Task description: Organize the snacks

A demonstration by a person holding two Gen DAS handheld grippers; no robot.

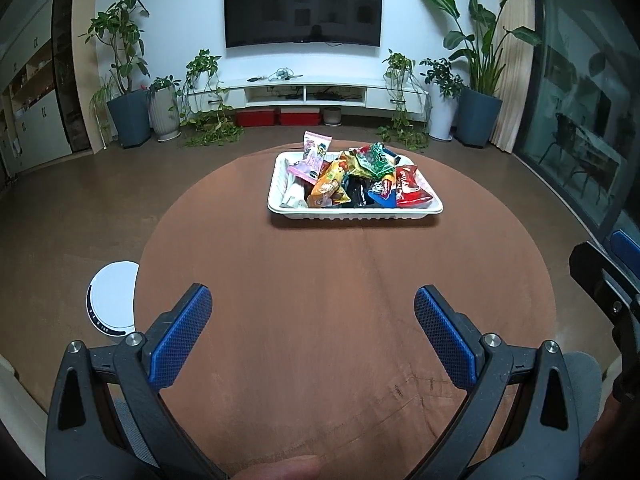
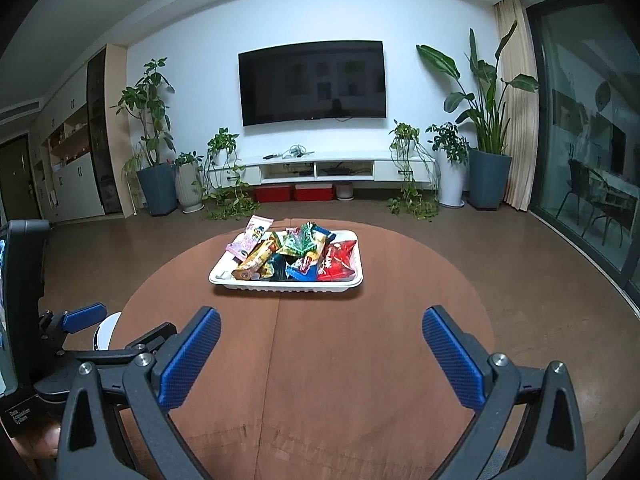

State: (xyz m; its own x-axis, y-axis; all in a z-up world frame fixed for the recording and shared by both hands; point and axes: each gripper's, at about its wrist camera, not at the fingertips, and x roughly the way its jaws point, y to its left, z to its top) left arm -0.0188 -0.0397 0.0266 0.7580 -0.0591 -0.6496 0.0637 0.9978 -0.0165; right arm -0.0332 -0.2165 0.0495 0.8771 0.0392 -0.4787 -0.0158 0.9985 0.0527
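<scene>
A white tray (image 1: pixel 352 212) stands at the far side of the round brown table (image 1: pixel 320 300) and holds a heap of several snack packets: a pink one (image 1: pixel 310 158) at the back left, an orange one (image 1: pixel 330 184), a green one (image 1: pixel 378 160) and a red one (image 1: pixel 412 186) at the right. The tray (image 2: pixel 286 285) also shows in the right wrist view, with the red packet (image 2: pixel 338 266). My left gripper (image 1: pixel 314 312) is open and empty over the near table. My right gripper (image 2: pixel 322 334) is open and empty, well short of the tray.
A white round device (image 1: pixel 114 304) sits on the floor left of the table. A TV (image 1: pixel 303 8) hangs on the far wall above a white cabinet (image 1: pixel 304 90), with potted plants (image 1: pixel 128 80) at both sides. Glass doors (image 1: pixel 580 120) stand at the right.
</scene>
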